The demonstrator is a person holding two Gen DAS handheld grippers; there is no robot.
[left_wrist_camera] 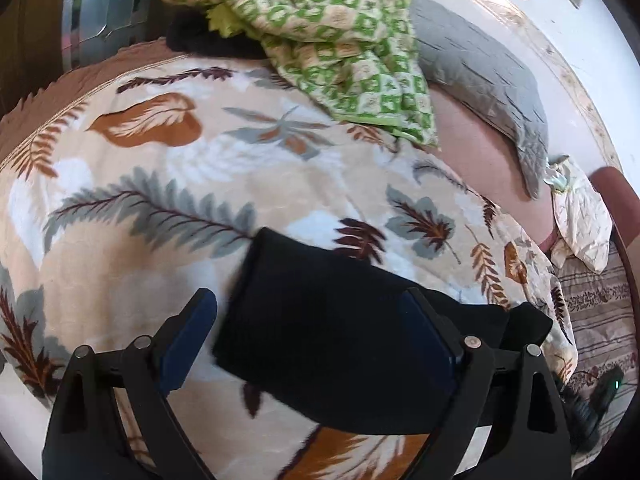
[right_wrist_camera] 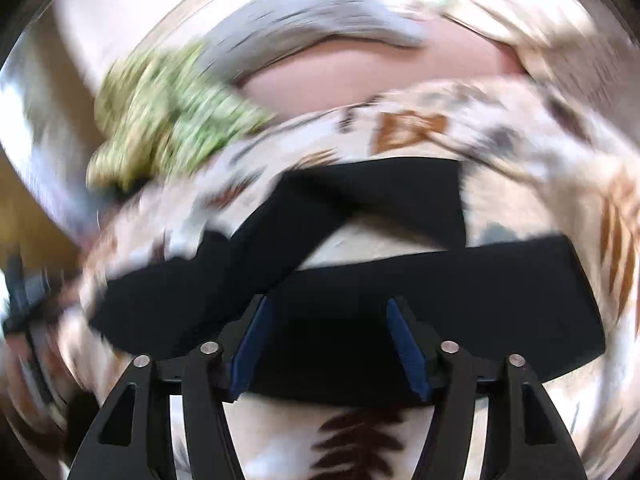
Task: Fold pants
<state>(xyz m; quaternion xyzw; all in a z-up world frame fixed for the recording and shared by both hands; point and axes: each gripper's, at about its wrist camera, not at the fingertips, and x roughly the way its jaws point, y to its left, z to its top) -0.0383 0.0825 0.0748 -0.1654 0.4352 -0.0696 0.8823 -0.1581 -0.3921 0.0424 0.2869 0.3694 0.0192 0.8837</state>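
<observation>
The black pants (left_wrist_camera: 320, 328) lie on a leaf-print blanket (left_wrist_camera: 160, 184) on the bed. In the left wrist view my left gripper (left_wrist_camera: 308, 312) is open, its jaws wide apart over the pants' near edge, holding nothing. In the right wrist view, which is motion-blurred, the pants (right_wrist_camera: 400, 292) spread out with two legs splayed apart. My right gripper (right_wrist_camera: 326, 320) is open just above the pants' waist area, jaws apart, nothing between them.
A green-and-cream checked quilt (left_wrist_camera: 332, 36) lies bunched at the far side of the bed, with a grey pillow (left_wrist_camera: 480, 76) beside it on a pink sheet (left_wrist_camera: 476, 140). A crumpled pale cloth (left_wrist_camera: 580, 220) sits at the right edge. A dark garment (left_wrist_camera: 200, 40) lies under the quilt.
</observation>
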